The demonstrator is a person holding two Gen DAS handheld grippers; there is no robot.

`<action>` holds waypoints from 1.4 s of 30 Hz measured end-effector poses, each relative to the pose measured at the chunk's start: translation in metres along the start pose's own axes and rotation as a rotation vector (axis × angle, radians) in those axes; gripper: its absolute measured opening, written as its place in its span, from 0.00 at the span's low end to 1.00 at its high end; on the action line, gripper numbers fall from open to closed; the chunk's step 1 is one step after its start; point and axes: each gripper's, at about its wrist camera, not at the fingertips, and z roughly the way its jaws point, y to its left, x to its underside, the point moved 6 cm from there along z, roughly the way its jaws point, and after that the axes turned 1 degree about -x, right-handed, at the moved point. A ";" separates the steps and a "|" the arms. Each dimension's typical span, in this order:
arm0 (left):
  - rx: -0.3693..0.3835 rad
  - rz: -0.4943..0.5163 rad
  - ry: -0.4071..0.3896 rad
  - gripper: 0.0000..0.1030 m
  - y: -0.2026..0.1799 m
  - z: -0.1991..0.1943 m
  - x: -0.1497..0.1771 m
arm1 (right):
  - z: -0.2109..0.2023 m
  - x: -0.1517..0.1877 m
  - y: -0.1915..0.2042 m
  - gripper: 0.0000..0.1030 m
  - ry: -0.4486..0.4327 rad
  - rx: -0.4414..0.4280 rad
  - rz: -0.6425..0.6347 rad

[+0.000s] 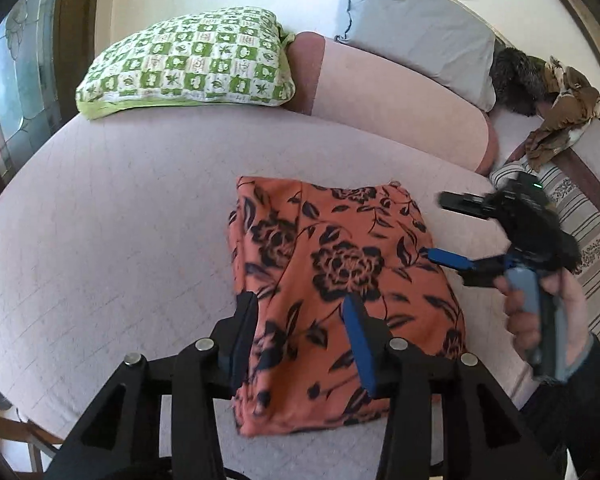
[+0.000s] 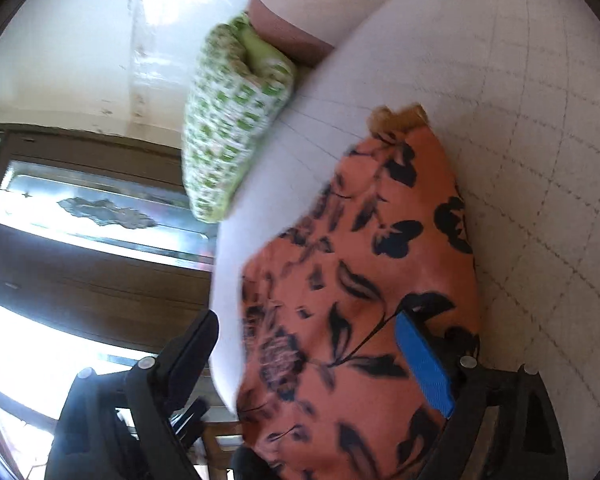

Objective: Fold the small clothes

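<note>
An orange garment with black flowers [image 1: 340,280] lies folded into a rough rectangle on the pale pink bed [image 1: 120,220]. My left gripper [image 1: 300,308] is open just above its near left part, fingers apart, holding nothing. My right gripper [image 1: 436,232] shows in the left wrist view at the garment's right edge, held sideways by a hand, jaws wide apart. In the right wrist view the right gripper [image 2: 308,328] is open over the garment [image 2: 360,280], which fills the space between the fingers; the view is tilted and blurred.
A green checked pillow [image 1: 188,60] lies at the bed's far left, also in the right wrist view [image 2: 228,132]. A pink bolster [image 1: 400,100], a grey pillow [image 1: 420,28] and a brown cloth heap [image 1: 564,100] lie at the back right. A striped sheet [image 1: 580,232] lies right.
</note>
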 end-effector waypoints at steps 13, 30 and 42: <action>-0.096 0.000 0.127 0.43 0.009 0.071 0.018 | 0.009 0.017 -0.047 0.87 0.085 0.113 0.019; -0.069 -0.019 0.118 0.43 0.010 0.067 0.018 | -0.016 0.049 -0.014 0.78 -0.017 0.358 -0.159; -0.041 -0.143 0.010 0.73 0.052 0.035 -0.009 | -0.027 0.051 -0.016 0.81 -0.054 0.337 -0.141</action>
